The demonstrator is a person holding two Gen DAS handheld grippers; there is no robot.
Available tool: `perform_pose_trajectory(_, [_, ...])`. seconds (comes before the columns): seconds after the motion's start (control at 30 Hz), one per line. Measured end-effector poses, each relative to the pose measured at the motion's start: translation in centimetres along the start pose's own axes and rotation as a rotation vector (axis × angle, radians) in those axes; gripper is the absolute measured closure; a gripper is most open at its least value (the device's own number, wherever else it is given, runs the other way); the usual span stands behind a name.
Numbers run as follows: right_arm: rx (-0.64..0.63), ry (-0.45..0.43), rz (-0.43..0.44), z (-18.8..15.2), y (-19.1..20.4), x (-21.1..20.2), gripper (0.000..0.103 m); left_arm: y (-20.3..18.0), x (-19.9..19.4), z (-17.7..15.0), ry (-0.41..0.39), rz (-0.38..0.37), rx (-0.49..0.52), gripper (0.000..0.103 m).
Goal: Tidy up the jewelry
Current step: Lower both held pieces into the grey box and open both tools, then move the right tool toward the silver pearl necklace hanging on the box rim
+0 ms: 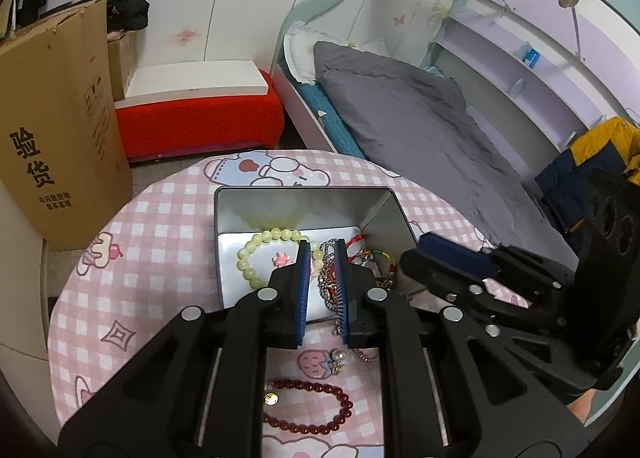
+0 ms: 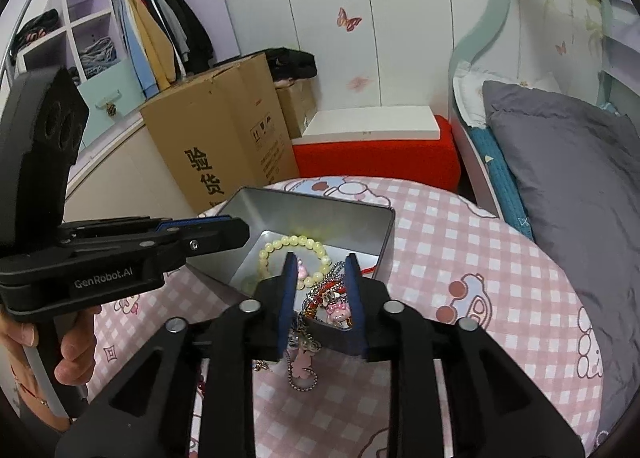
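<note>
An open silver tin (image 1: 304, 198) stands on the pink checked round table (image 1: 160, 258). In it lie a pale yellow bead bracelet (image 1: 256, 254) and a tangle of chains and red cords (image 1: 360, 262). My left gripper (image 1: 322, 254) hovers over the tin's front edge, jaws slightly apart, empty. A dark red bead bracelet (image 1: 316, 406) and a small pearl charm (image 1: 338, 360) lie on the table near me. In the right wrist view my right gripper (image 2: 320, 270) is open above the tin (image 2: 320, 210), over the tangle (image 2: 324, 298). A chain with a pink charm (image 2: 302, 368) hangs over the tin's near edge.
A tall cardboard box (image 1: 60, 130) stands left of the table. A red stool with a white board (image 1: 200, 114) is behind it. A bed with a grey duvet (image 1: 420, 130) is at the right. The left gripper's body (image 2: 120, 254) reaches in from the left.
</note>
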State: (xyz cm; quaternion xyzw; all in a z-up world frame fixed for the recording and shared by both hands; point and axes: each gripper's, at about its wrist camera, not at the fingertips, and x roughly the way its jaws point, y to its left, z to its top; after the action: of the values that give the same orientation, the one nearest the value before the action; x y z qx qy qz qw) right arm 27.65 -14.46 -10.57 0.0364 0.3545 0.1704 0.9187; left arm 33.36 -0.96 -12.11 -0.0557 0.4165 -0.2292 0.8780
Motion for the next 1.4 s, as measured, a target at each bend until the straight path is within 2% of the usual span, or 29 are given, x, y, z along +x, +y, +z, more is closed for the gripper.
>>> perform_pose_trajectory(0.03, [0.002,-0.006,0.0,-0.1,-0.1,-0.3,0.074,-0.1,-0.2,-0.1,-0.004,0.003,0.003,0.079])
perform_pose_trajectory(0.07, [0.007,-0.015,0.001,-0.1,-0.1,-0.7,0.072,0.0,-0.5,-0.1,-0.013,0.005,0.005,0.06])
perform_pose_trajectory(0.13, [0.01,-0.028,-0.003,-0.2,0.1,-1.5,0.071,-0.1,-1.5,-0.4,-0.061,0.033,0.0,0.036])
perform_pose_trajectory(0.23, [0.012,-0.041,-0.012,-0.6,0.5,-2.4,0.068,-0.3,-2.8,-1.1,-0.088,0.043,0.011,0.036])
perform_pose_trajectory(0.3, [0.02,-0.041,-0.027,-1.1,0.6,-2.9,0.066,-0.2,-3.6,-1.6,-0.108,0.079,0.022,0.036])
perform_pose_trajectory(0.47, [0.051,-0.005,-0.043,-3.0,0.7,-2.5,0.062,0.4,-4.9,-3.8,-0.124,0.13,0.033,0.036])
perform_pose_trajectory(0.7, [0.102,0.05,-0.054,-6.1,0.8,-1.5,0.062,0.3,-4.0,-8.6,-0.041,0.103,0.068,0.037])
perform_pose_trajectory(0.87, [0.118,0.066,-0.073,-7.1,0.3,-1.8,0.061,0.0,-2.7,-10.6,0.008,0.078,0.062,0.037])
perform_pose_trajectory(0.97, [0.119,0.077,-0.078,-7.2,0.3,-1.6,0.058,-0.1,-2.4,-11.3,0.016,0.096,0.06,0.037])
perform_pose_trajectory(1.2, [0.089,0.119,-0.09,-7.3,1.4,0.8,0.054,2.5,-2.6,-11.6,0.017,0.146,-0.056,0.037])
perform_pose_trajectory(1.4, [0.048,0.144,-0.123,-6.4,2.3,3.5,0.054,3.3,-2.1,-11.9,0.03,0.171,-0.083,0.037])
